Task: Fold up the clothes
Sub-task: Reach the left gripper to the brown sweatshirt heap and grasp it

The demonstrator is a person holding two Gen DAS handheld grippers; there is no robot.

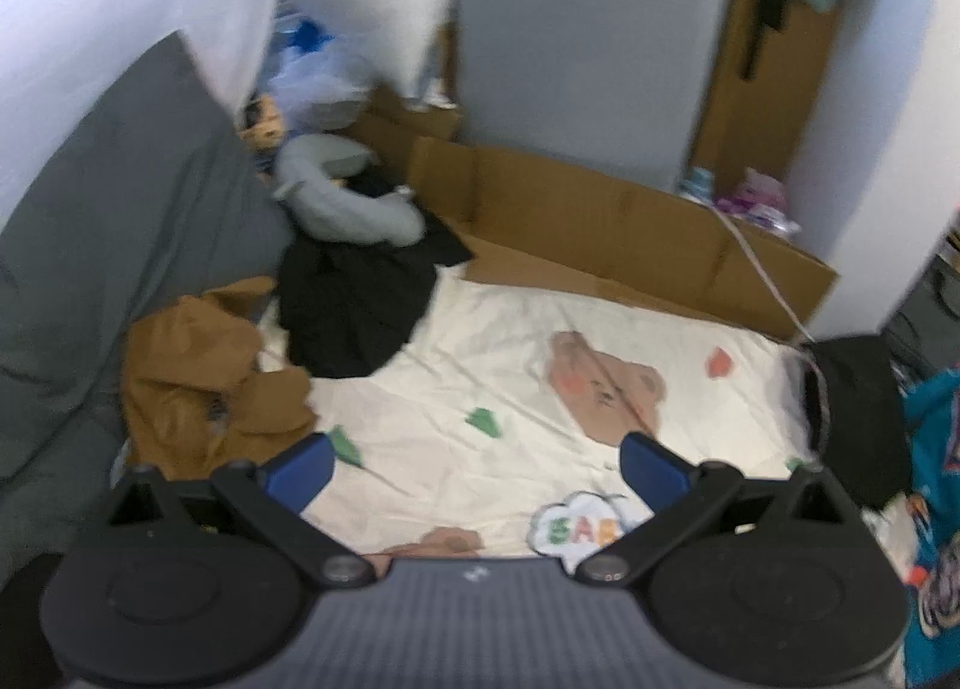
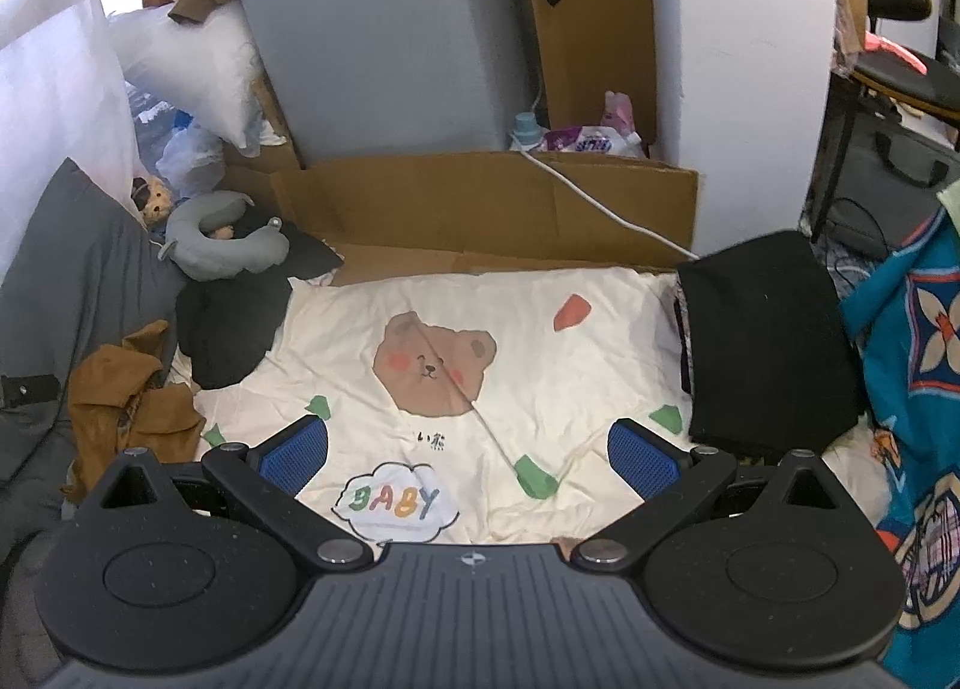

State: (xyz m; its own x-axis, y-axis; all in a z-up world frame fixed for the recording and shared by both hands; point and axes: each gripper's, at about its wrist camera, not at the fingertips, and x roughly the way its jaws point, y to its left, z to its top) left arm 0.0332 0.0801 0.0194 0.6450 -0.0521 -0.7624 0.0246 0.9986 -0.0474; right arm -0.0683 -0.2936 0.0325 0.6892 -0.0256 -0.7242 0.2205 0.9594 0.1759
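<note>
L gripper (image 1: 477, 464) & R gripper (image 2: 468, 449): both gaping, empty, over bear sheet (image 2: 540, 329). Black folded stack (image 2: 768, 341) at sheet's R edge; brown garment (image 2: 129, 395) & black garment (image 2: 231, 329) crumpled L. Risk: pinching sheet w/ cloth; cable (image 2: 600, 203) snag.

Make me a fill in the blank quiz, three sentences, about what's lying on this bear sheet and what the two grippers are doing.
1. Both the left gripper and the right gripper are ____ and hold nothing.
2. The folded black garment lies at the ____ edge of the bear sheet.
3. The crumpled garment nearest the left edge is ____ in colour.

Missing words: open; right; brown
</note>
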